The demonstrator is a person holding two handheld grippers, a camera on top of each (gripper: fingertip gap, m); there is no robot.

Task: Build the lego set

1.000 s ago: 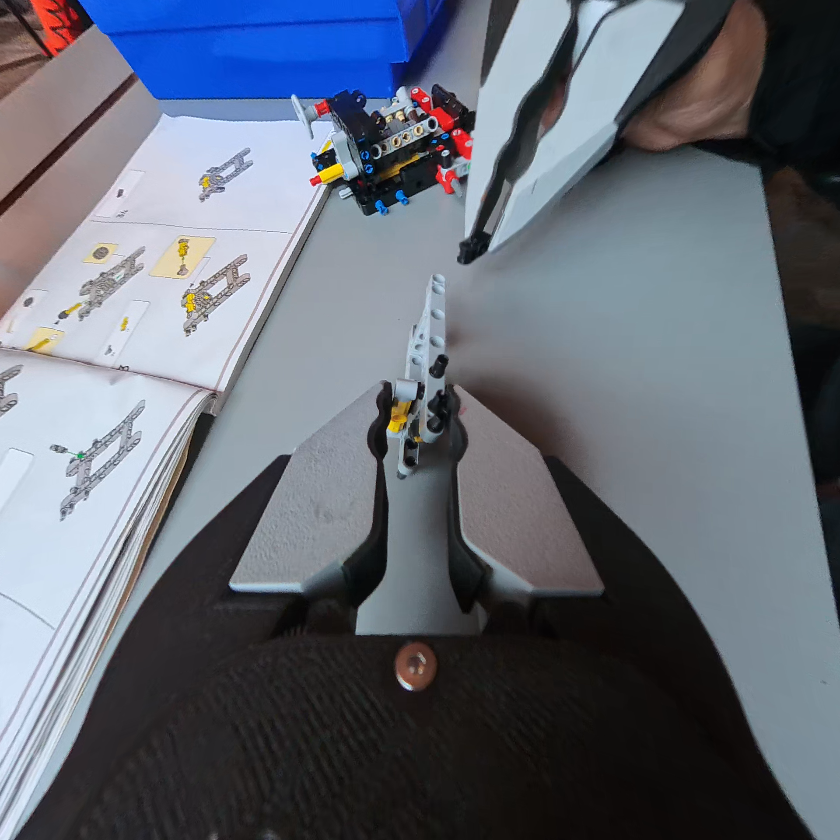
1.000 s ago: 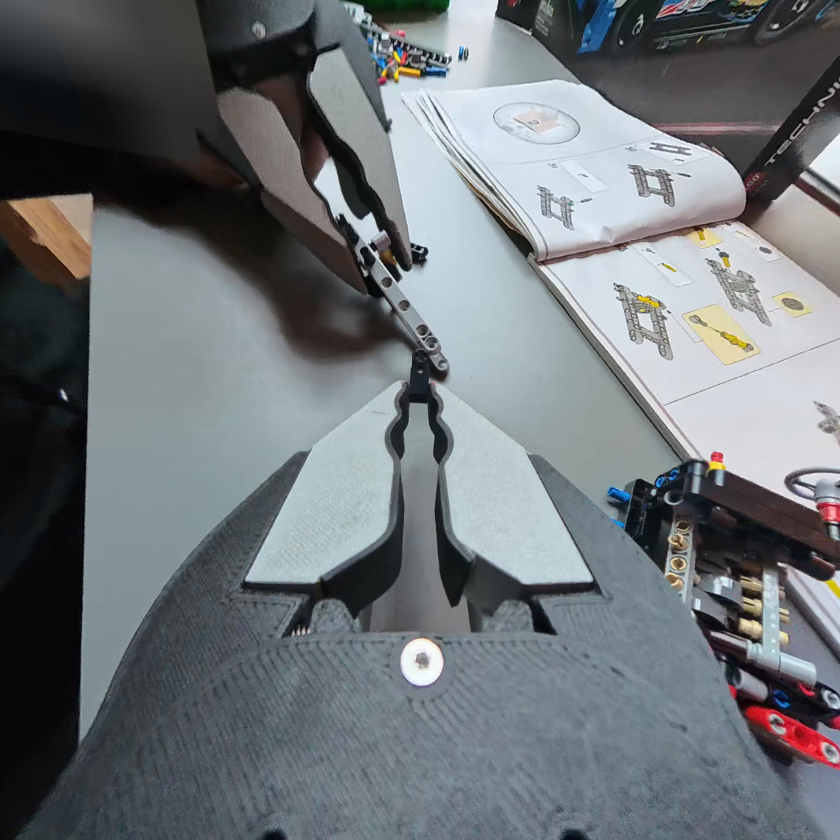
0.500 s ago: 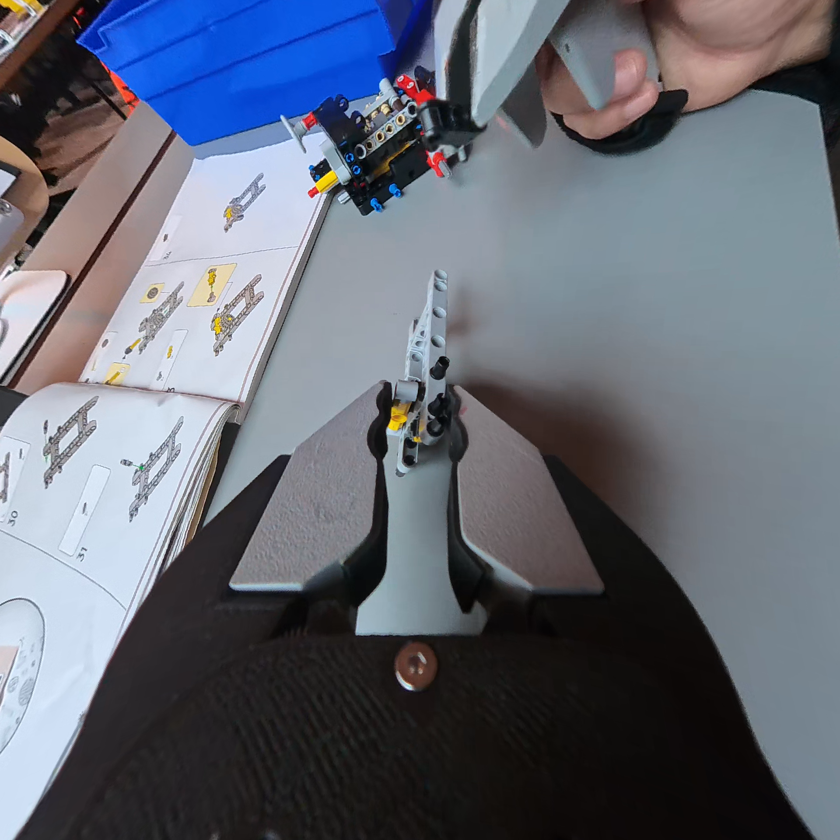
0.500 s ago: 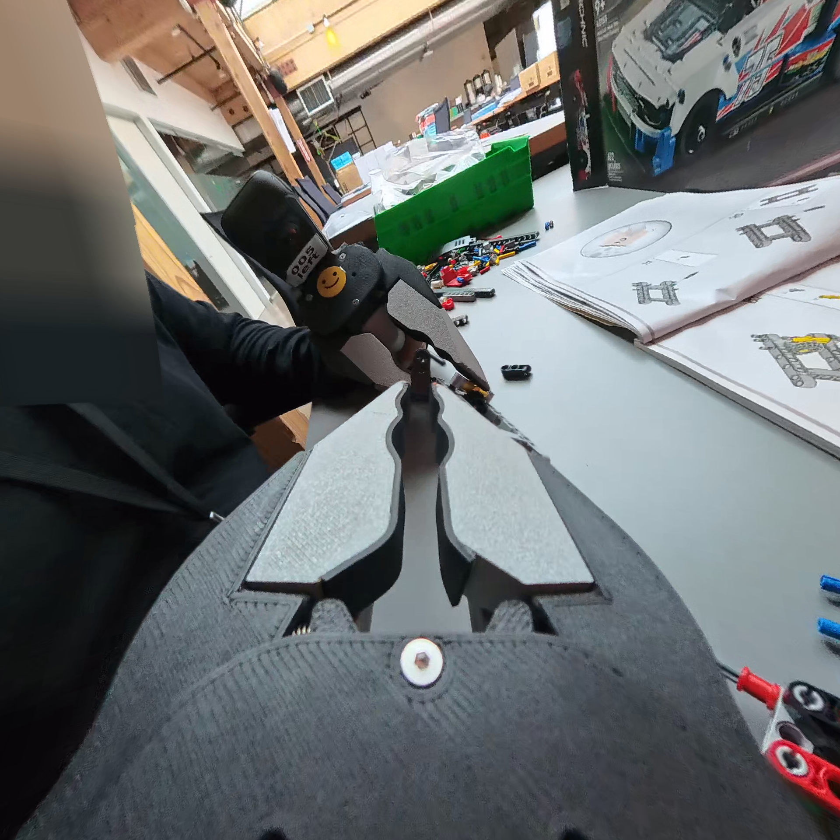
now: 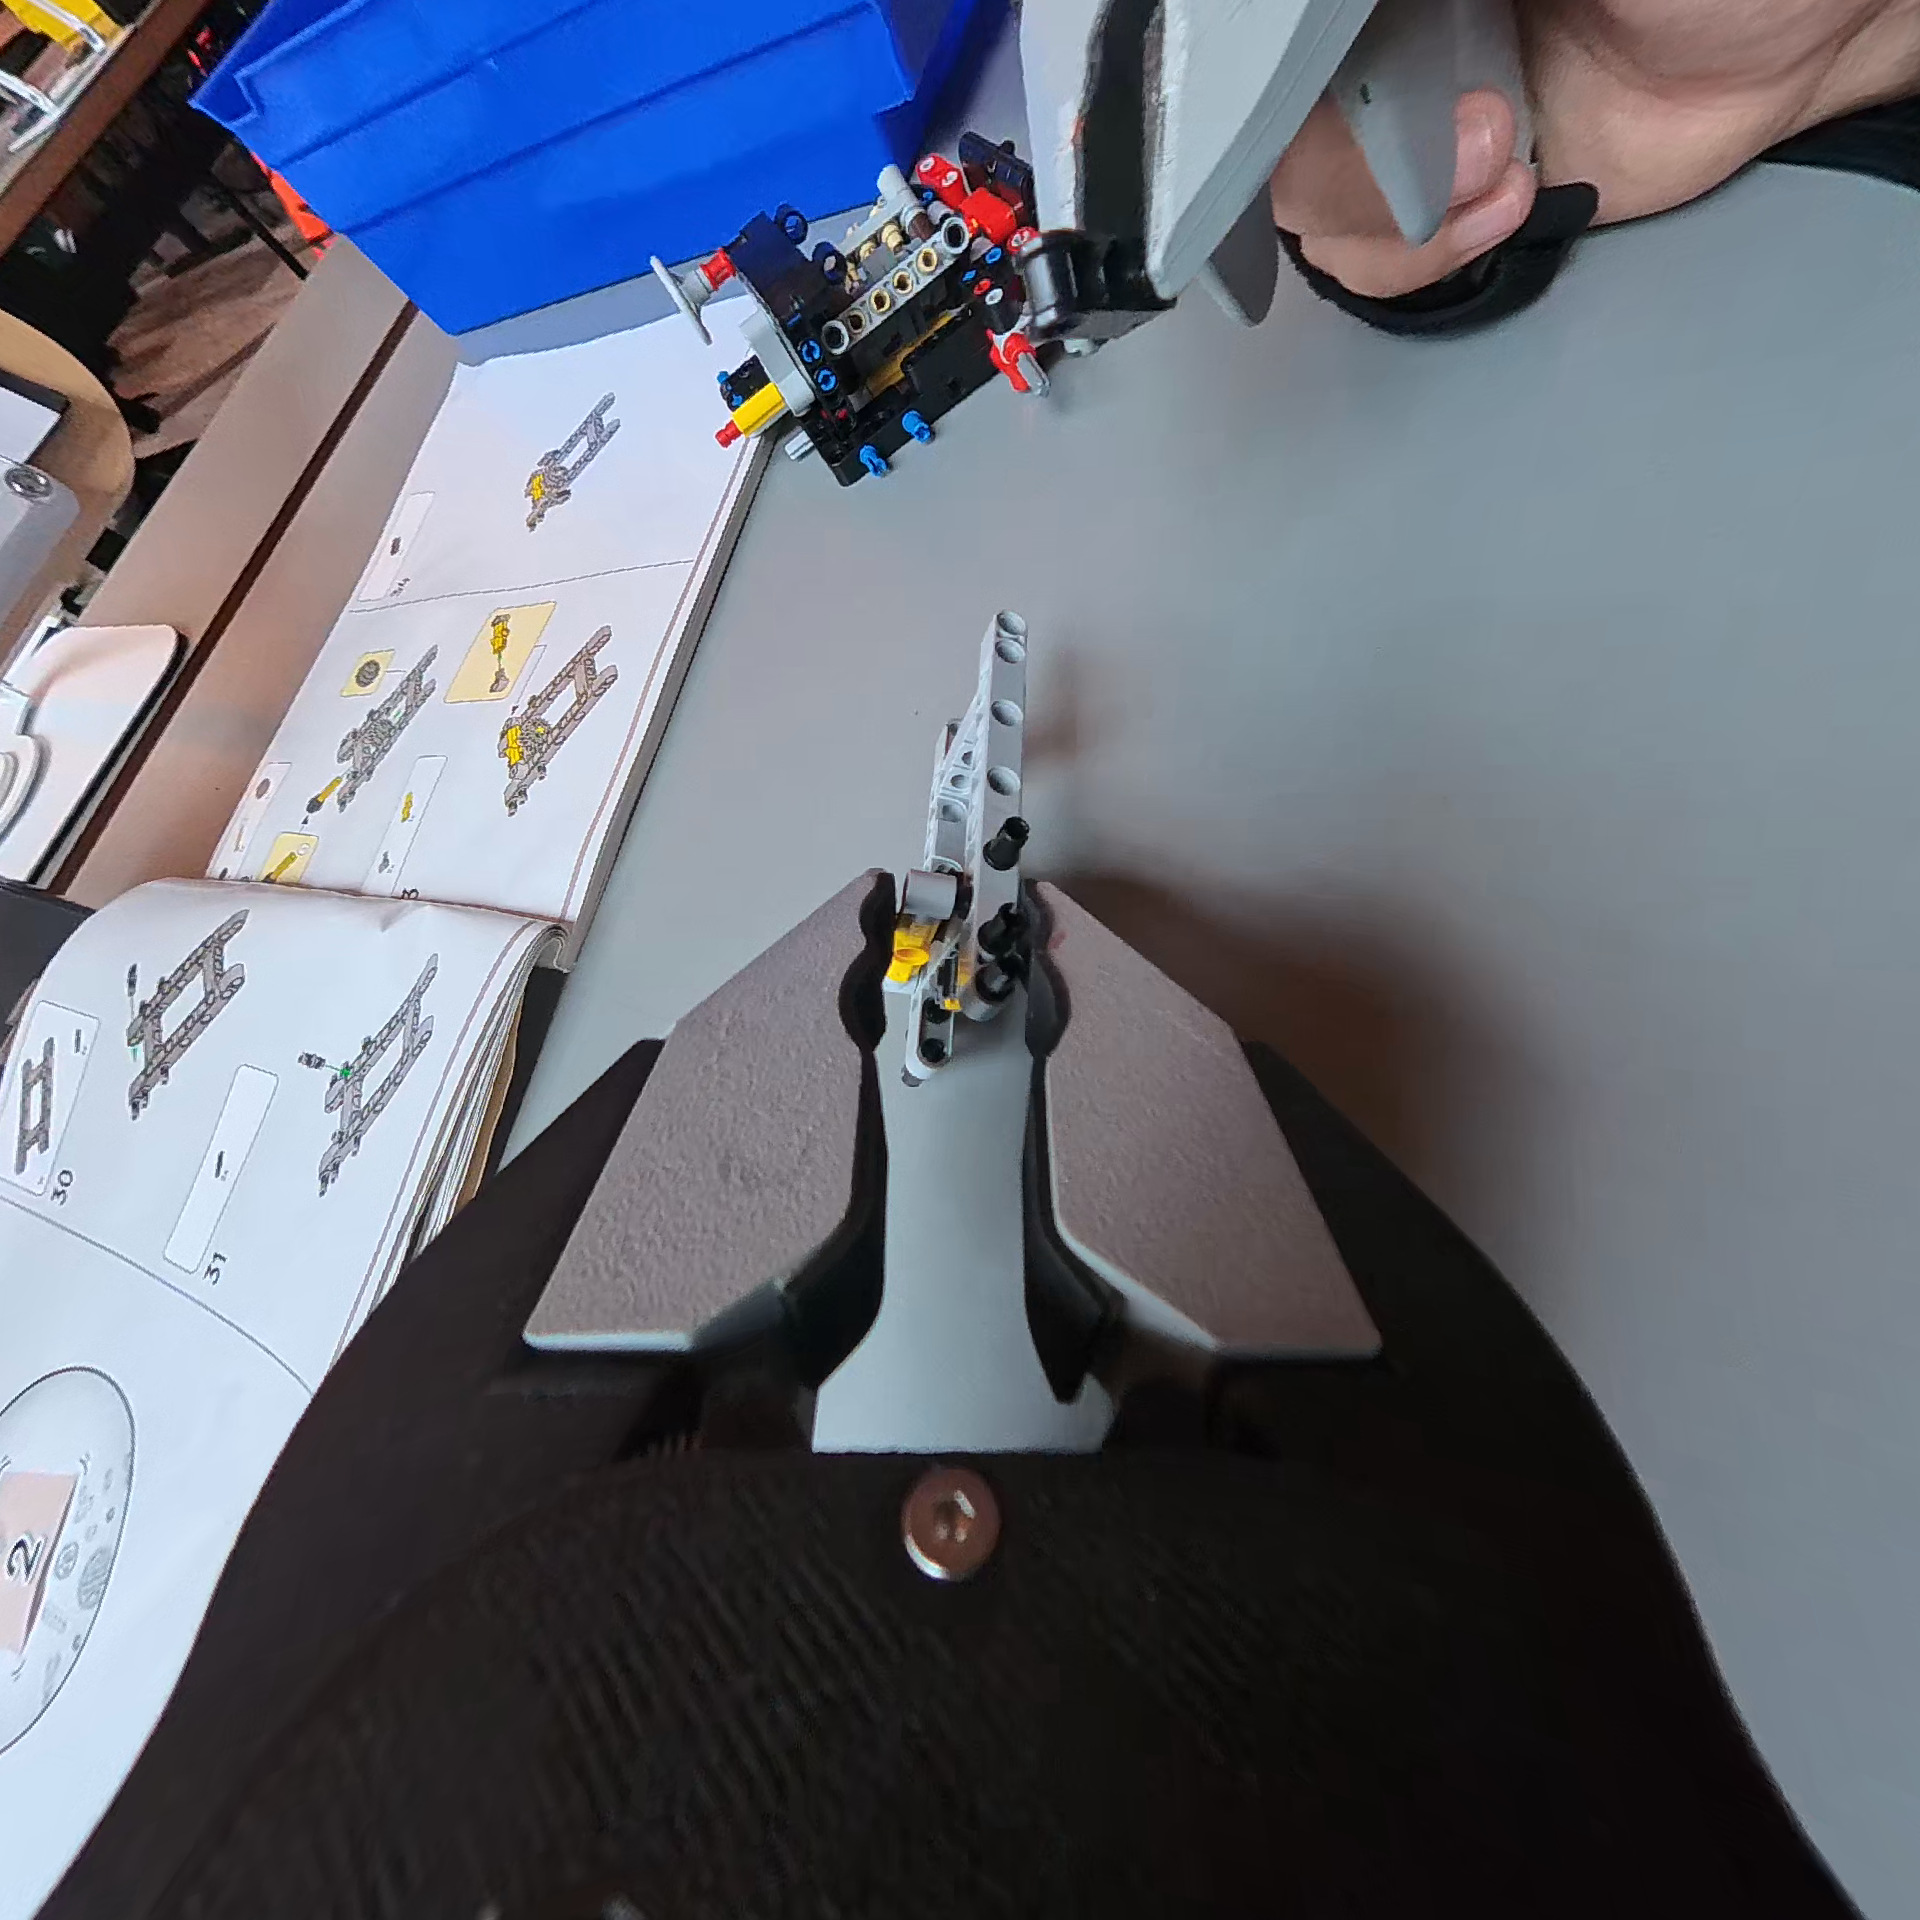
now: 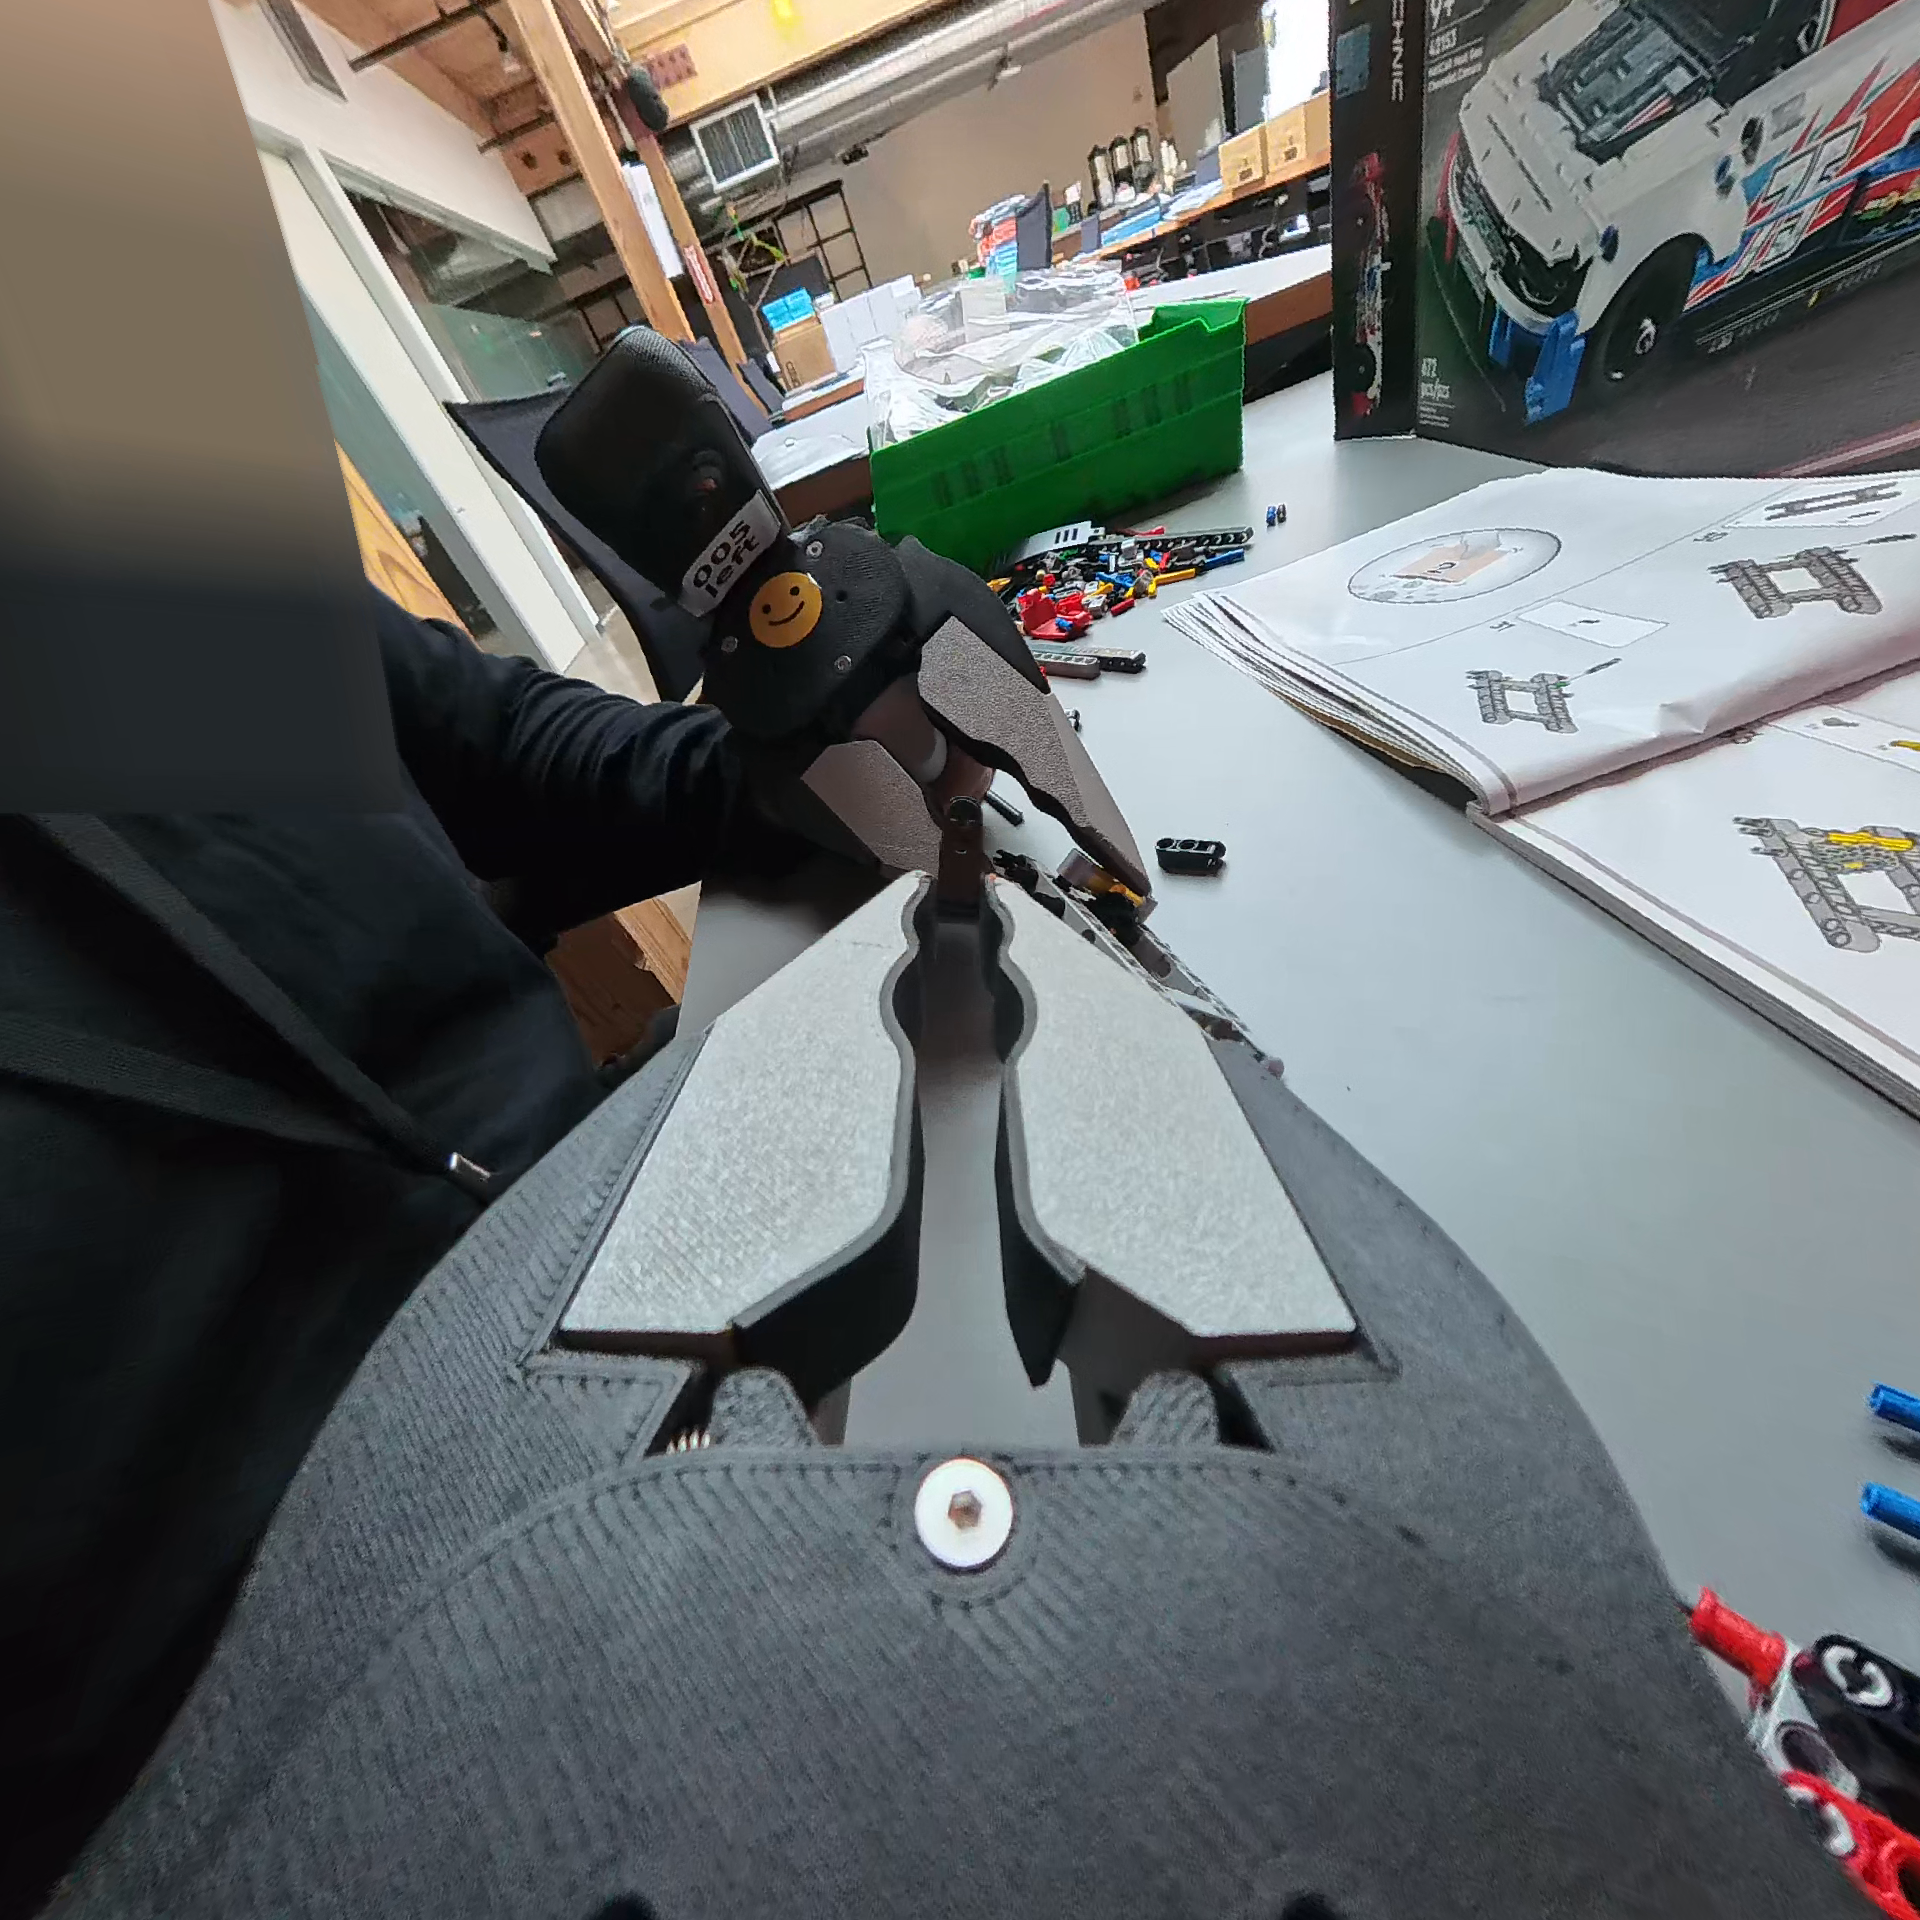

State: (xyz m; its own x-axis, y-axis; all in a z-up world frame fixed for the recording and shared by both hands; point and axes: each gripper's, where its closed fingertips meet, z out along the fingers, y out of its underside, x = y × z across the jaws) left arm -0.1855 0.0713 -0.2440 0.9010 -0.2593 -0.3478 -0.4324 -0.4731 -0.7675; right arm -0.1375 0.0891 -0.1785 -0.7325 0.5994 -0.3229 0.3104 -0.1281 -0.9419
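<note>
My left gripper (image 5: 956,914) is shut on a grey beam assembly (image 5: 982,790) with yellow and black pins, which sticks forward above the grey table (image 5: 1455,727). It also shows in the right wrist view (image 6: 1039,800), a little ahead of my right gripper. My right gripper (image 6: 958,894) is shut on a small black connector piece (image 6: 961,831). In the left wrist view the right gripper (image 5: 1086,281) hangs at the top, its tip right beside the black, red and grey built chassis (image 5: 873,343).
An open instruction booklet (image 5: 488,675) lies on the left, with a blue bin (image 5: 582,135) behind it. The right wrist view shows a green bin (image 6: 1060,436), a pile of loose pieces (image 6: 1101,592), the set's box (image 6: 1621,208) and a loose black connector (image 6: 1192,850). The left gripper's tips are roughly 9 cm from the right gripper's.
My right gripper has pulled away from the beam's end with the black piece, rising and swinging back beside the chassis. My left gripper still holds the beam assembly.
</note>
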